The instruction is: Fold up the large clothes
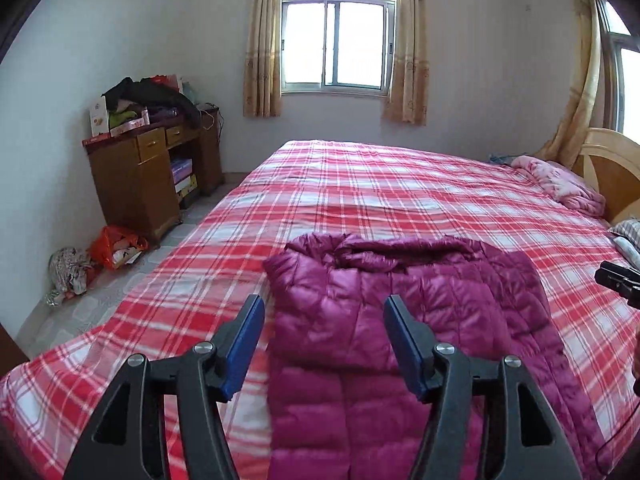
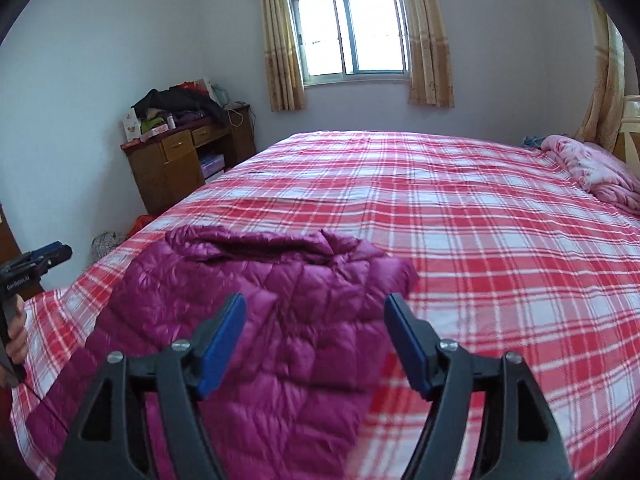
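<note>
A magenta quilted puffer jacket lies flat on the red plaid bed, collar towards the window, sleeves folded in. It also shows in the right wrist view. My left gripper is open and empty, held above the jacket's left part. My right gripper is open and empty above the jacket's right edge. The right gripper also shows at the right edge of the left wrist view, and the left gripper at the left edge of the right wrist view.
A wooden desk piled with clothes stands left of the bed by the wall. Bags lie on the floor beside it. A pink blanket lies by the headboard at right. A curtained window is behind.
</note>
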The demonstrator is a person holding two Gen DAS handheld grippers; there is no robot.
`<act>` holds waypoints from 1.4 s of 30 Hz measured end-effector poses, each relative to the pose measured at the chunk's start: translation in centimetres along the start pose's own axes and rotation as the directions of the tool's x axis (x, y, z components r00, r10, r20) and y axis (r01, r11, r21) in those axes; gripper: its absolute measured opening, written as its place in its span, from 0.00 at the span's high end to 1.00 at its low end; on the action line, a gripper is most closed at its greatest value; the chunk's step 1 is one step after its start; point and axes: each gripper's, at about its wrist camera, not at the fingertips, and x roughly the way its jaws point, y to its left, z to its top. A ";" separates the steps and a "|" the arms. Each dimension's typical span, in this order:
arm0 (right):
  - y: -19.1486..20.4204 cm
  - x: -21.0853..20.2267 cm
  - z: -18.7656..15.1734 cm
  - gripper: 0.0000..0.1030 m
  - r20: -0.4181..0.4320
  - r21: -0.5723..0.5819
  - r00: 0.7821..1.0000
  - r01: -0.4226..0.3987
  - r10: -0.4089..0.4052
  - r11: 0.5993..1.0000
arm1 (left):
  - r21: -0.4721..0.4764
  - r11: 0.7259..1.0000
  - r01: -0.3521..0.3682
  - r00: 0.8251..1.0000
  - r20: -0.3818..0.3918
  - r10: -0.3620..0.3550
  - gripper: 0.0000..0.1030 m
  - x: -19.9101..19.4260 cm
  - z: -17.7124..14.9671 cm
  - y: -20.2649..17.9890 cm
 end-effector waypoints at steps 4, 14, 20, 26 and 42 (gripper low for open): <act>-2.3 -6.1 -6.1 0.27 -0.059 0.044 0.998 -0.015 0.018 0.999 | -0.035 0.999 0.005 0.998 -0.066 -0.007 0.39 -5.3 -4.8 2.9; -2.8 -9.4 -16.0 0.27 -0.191 0.138 0.981 0.011 0.016 0.990 | -0.005 0.999 0.053 0.976 -0.213 -0.053 0.38 -9.7 -15.7 2.5; -0.6 -7.8 -18.1 0.27 -0.240 0.146 0.969 -0.022 0.057 0.989 | -0.020 0.998 0.061 0.966 -0.249 -0.064 0.38 -8.9 -18.6 3.2; 0.5 -6.7 -20.1 0.26 -0.275 0.155 0.960 -0.009 0.052 0.988 | -0.144 0.981 0.127 0.953 -0.257 -0.161 0.38 -8.8 -19.6 5.8; 4.5 -5.9 -20.9 0.39 -0.321 0.019 0.946 -0.044 0.048 0.999 | -0.089 0.979 0.183 0.924 -0.324 -0.202 0.38 -9.4 -20.0 3.9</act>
